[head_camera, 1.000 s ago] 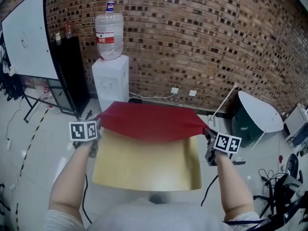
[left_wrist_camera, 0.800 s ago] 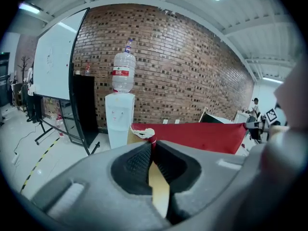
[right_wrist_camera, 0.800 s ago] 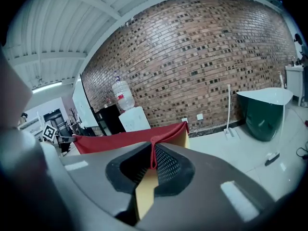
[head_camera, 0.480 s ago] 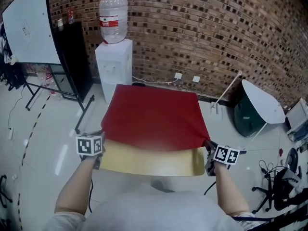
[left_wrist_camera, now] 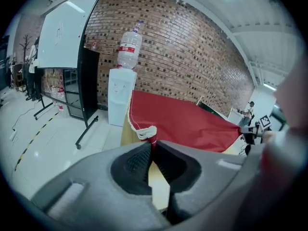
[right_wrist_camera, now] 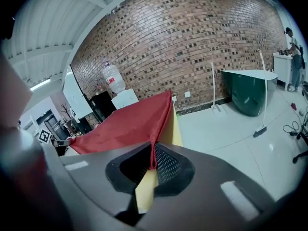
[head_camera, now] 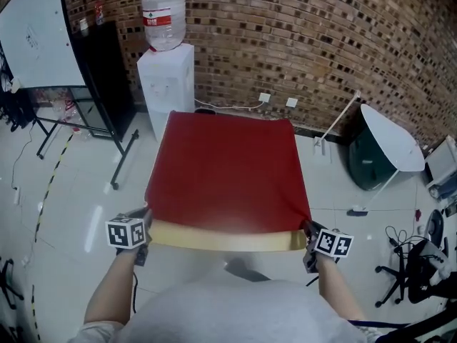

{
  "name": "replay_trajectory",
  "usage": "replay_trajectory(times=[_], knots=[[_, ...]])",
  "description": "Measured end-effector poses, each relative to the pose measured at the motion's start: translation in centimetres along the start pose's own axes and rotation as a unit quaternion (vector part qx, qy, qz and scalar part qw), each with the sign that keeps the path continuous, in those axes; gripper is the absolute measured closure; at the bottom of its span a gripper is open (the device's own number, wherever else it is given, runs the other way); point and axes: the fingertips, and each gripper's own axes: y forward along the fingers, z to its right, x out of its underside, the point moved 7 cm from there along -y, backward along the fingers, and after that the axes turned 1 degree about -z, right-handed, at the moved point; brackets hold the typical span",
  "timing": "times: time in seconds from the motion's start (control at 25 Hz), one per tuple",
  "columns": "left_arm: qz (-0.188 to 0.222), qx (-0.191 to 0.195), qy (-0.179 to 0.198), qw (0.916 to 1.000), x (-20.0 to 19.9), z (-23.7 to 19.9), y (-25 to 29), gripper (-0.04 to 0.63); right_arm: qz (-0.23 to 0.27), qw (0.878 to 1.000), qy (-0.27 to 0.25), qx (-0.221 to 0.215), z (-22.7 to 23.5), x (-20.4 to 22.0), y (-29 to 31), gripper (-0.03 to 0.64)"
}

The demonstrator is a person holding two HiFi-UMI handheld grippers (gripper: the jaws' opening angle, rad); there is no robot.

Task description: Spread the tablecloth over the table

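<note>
Between the fingers of the left gripper [left_wrist_camera: 153, 146], which are clenched tight, sits the near left corner of the red tablecloth [left_wrist_camera: 187, 121]. Its pale hem is bunched just past the fingertips. The right gripper [right_wrist_camera: 153, 165] is clamped the same way on the near right corner, with a thin fold of the red cloth pinched between its pads. Below both pairs of fingers shows the yellowish top of the table [left_wrist_camera: 159, 184].

In the head view, the left gripper [head_camera: 146, 219] and the right gripper [head_camera: 308, 229] sit at the two near corners of the table [head_camera: 221, 241]. The tablecloth [head_camera: 228, 166] is stretched between them and runs away from the fingertips, lying flat over the top to the far end. Only a strip of table along the near edge, right by the fingers, is bare.

Well beyond the cloth's far edge, ahead of the left gripper, a white water dispenser [head_camera: 166, 84] carrying a bottle [head_camera: 163, 13] stands against a brick wall [head_camera: 321, 41]. A whiteboard [head_camera: 36, 41] stands further out to that gripper's left.
</note>
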Motion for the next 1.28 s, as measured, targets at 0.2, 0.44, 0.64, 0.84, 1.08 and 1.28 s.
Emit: replay_trajectory(times=[0.2,0.44,0.64,0.84,1.08,1.28], knots=[[-0.005,0.009,0.01,0.9999,1.9,0.7,-1.1,0.58,-0.017,1.0,-0.002,0.018,0.6,1.7,-0.8,0.609],[-0.014,0.025,-0.006,0.9996,4.3,0.4,-1.4,0.58,-0.034,0.999,0.013,0.03,1.3,4.2,-1.3,0.609],[-0.026,0.036,-0.028,0.9986,6.6,0.0,-1.6,0.58,-0.046,0.998,0.023,0.04,1.6,6.0,-1.8,0.61],[-0.027,0.04,-0.051,0.9975,8.4,-0.3,-1.5,0.579,-0.054,0.997,0.037,0.05,2.0,7.4,-2.0,0.609],[-0.017,0.05,-0.082,0.9952,8.8,-0.8,-1.3,0.578,-0.065,0.994,0.063,0.055,2.3,8.0,-1.8,0.609],[0.0,0.071,-0.109,0.9916,9.3,-1.4,-0.9,0.56,-0.083,0.993,0.07,0.052,2.8,7.9,-1.5,0.606]])
